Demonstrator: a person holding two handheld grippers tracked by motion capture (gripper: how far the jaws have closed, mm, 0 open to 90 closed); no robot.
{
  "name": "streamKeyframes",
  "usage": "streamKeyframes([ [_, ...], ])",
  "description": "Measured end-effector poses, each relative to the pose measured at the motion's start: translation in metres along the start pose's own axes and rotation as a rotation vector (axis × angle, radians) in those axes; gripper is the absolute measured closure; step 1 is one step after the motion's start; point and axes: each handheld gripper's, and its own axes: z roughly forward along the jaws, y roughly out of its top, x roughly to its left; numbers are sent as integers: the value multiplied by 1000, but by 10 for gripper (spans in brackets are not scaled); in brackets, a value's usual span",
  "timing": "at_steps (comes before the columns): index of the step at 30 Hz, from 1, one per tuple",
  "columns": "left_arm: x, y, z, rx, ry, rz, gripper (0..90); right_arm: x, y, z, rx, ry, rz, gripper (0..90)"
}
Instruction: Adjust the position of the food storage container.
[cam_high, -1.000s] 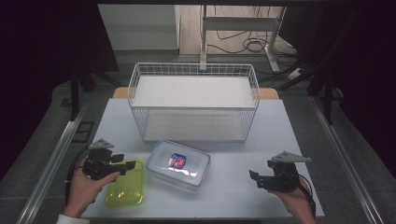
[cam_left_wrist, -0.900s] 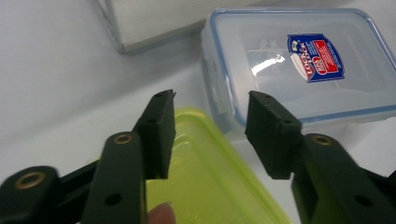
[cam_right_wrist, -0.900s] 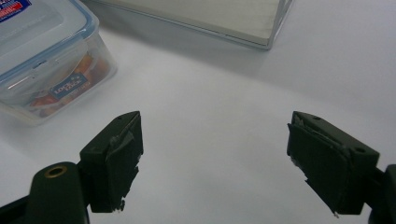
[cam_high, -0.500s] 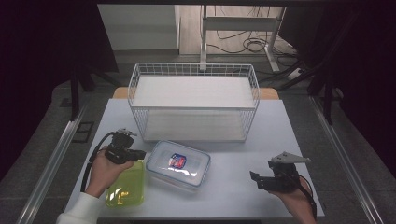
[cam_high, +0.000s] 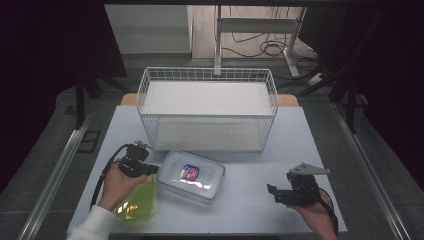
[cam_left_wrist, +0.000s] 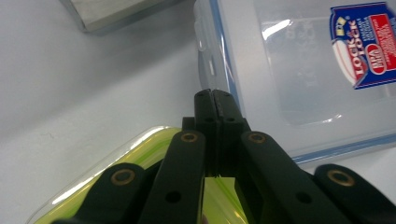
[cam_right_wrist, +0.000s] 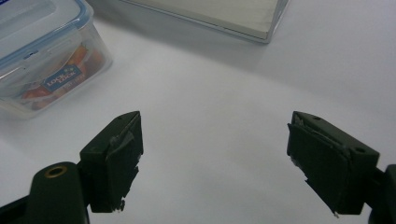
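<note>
Grey table (cam_high: 250, 200), yellow container (cam_high: 135, 205) half hidden under hand (cam_high: 117, 182)

A pale grey table (cam_high: 250, 200) stands in a dim room, lit from above so that its top is the brightest surface. Grey floor (cam_high: 45, 165) surrounds the table, with a metal rail (cam_high: 55, 175) running along the floor at the table's left and another rail (cam_high: 370, 170) at its right. Beyond the table's far edge stands a white wall panel (cam_high: 145, 27), and beside it a grey metal stand (cam_high: 255, 30) with black cables (cam_high: 265, 47) coiled on the floor. Dark curtains (cam_high: 50, 45) hang at both sides.
</note>
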Motion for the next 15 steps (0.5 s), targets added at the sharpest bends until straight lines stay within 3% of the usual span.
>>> streamKeyframes([
  [3, -2, 0, 0, 10, 7, 12, 899, 0, 0, 0, 0, 1, 0, 183],
  [7, -6, 0, 1, 17, -16, 12, 899, 1, 1, 1, 1, 3, -1, 183],
  [15, -29, 0, 6, 20, -72, 53, 899, 2, 2, 1, 2, 6, -5, 183],
])
